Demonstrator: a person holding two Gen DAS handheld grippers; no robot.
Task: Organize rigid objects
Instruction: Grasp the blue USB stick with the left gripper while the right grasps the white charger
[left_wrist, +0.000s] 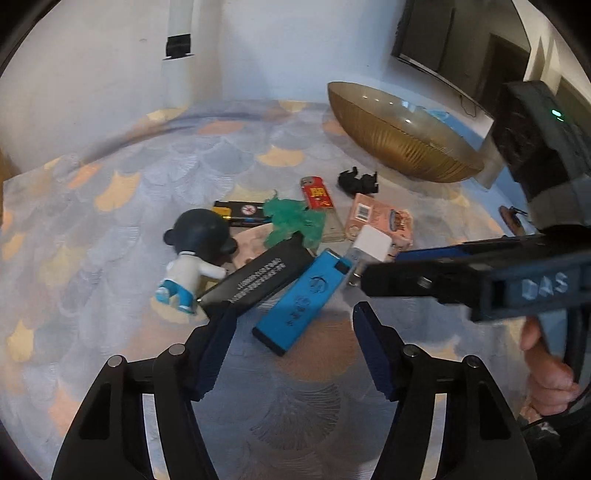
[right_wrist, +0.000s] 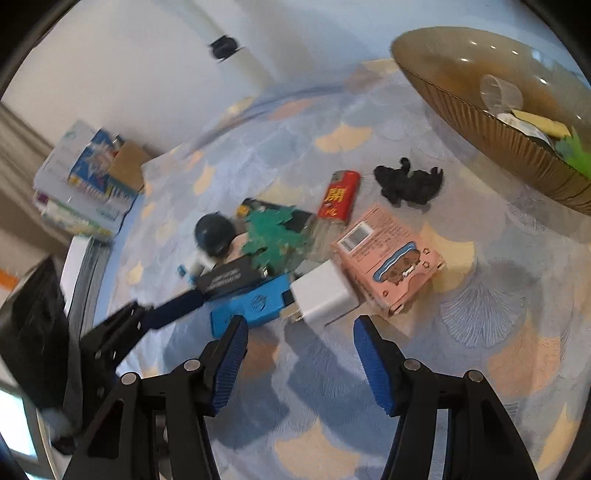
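A pile of small objects lies on the patterned cloth. In the left wrist view: a blue lighter (left_wrist: 301, 301), a black lighter (left_wrist: 258, 282), a toy figure (left_wrist: 194, 254), a green plastic tree (left_wrist: 293, 219), a red lighter (left_wrist: 317, 194), a pink box (left_wrist: 380, 219), a white charger (left_wrist: 371, 245), a black toy (left_wrist: 357, 181). My left gripper (left_wrist: 291, 347) is open just before the blue lighter. My right gripper (right_wrist: 300, 360) is open just before the white charger (right_wrist: 325, 297). The right view also shows the pink box (right_wrist: 388, 258) and blue lighter (right_wrist: 251, 304).
A gold ribbed bowl (left_wrist: 399, 144) stands at the back right; in the right wrist view the bowl (right_wrist: 491, 122) holds several items. A stack of books (right_wrist: 88, 177) sits off the table's left. The right gripper's body (left_wrist: 480, 284) crosses the left view.
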